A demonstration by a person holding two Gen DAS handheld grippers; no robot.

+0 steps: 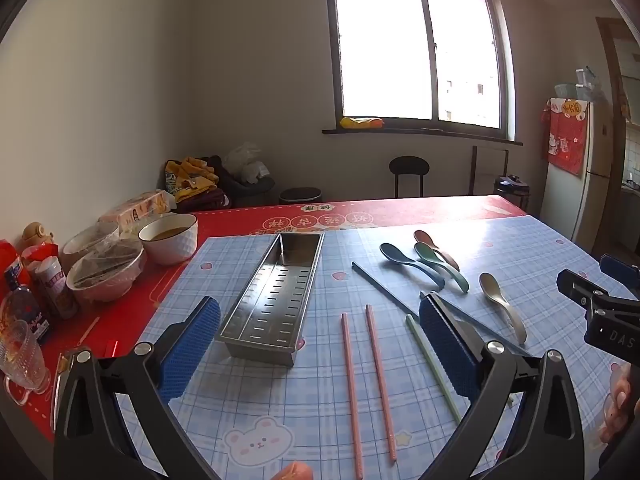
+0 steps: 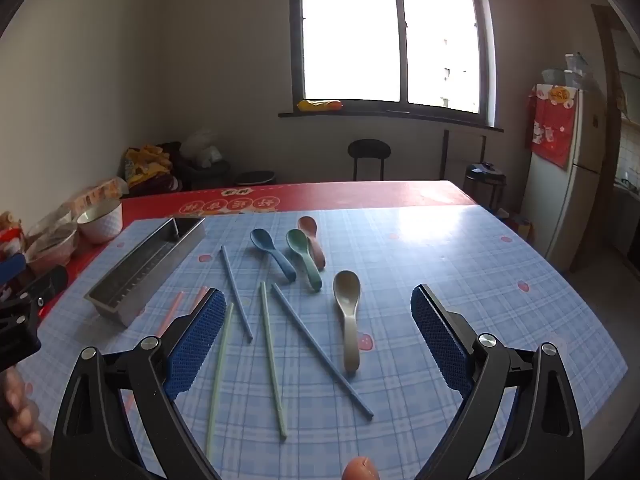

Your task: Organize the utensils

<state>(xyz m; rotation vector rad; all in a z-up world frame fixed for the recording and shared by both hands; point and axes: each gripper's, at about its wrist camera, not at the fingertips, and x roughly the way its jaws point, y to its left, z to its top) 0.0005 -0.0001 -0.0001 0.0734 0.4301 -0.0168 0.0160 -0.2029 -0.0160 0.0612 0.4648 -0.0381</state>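
Nothing is sorted yet: the steel tray (image 1: 276, 292) lies empty at 11 o'clock, while 4 spoons (image 2: 347, 308) and 6 chopsticks (image 2: 272, 356) lie loose on the desk (image 2: 460, 264). Left claw (image 1: 320, 344) and right claw (image 2: 316, 336) both gape wide, holding nothing.

tray (image 1: 276, 292) left | chopsticks (image 2: 272, 356) right of it; spoons (image 2: 304, 248) behind chopsticks | all on table (image 2: 480, 264)
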